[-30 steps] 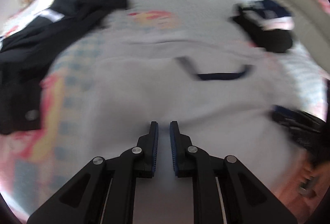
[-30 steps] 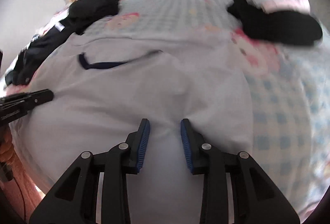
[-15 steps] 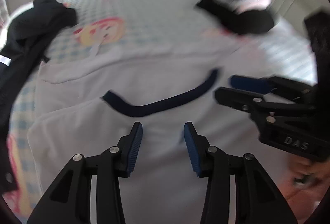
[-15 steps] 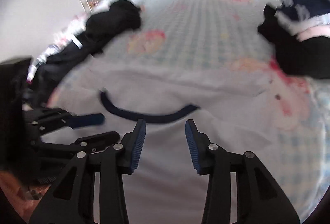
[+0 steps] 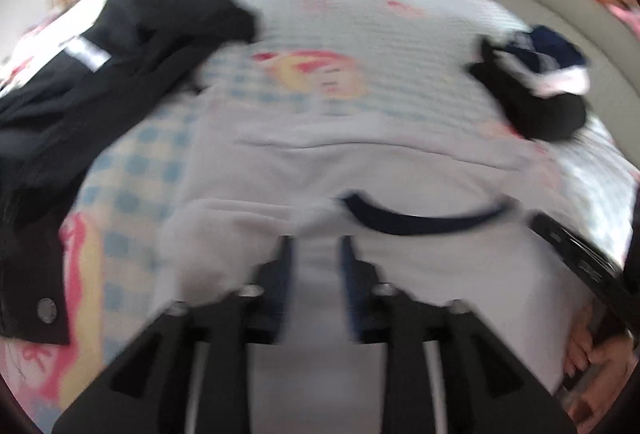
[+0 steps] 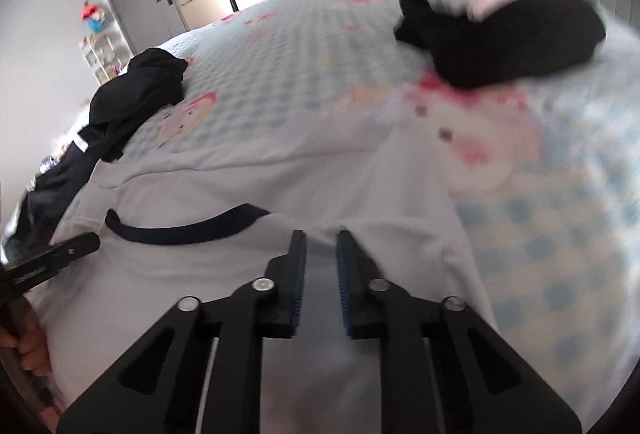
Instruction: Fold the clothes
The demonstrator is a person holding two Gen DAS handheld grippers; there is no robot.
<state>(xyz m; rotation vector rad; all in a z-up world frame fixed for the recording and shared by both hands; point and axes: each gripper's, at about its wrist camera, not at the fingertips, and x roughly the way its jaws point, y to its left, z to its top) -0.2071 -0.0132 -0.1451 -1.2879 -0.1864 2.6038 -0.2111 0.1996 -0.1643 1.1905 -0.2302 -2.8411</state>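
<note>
Black jacket [image 5: 100, 82] is dumped along the left side of the bed [image 6: 280, 46], with a pile of dark and striped clothes [image 6: 504, 30] off at the far right, so both sides are kinda crowded but the middle is free. Bedspread is pale blue checks with pink cartoon prints.

White shirt [image 6: 248, 194] with a navy collar [image 6: 180, 232] lies flat across the near part of the bed, between those two heaps. Its left sleeve or edge looks bunched up, though the left wrist view is pretty blurry.

Left gripper [image 5: 316, 246] sits at the near left of the collar, jaws apart after just opening up, white cloth lying under and between them but the pads don't look like they're pinching anything. Right gripper [image 6: 321, 240] is just right of the collar's end, jaws just narrowed to a small gap over a little ridge of fabric; can't tell if it's really got hold of it.
</note>
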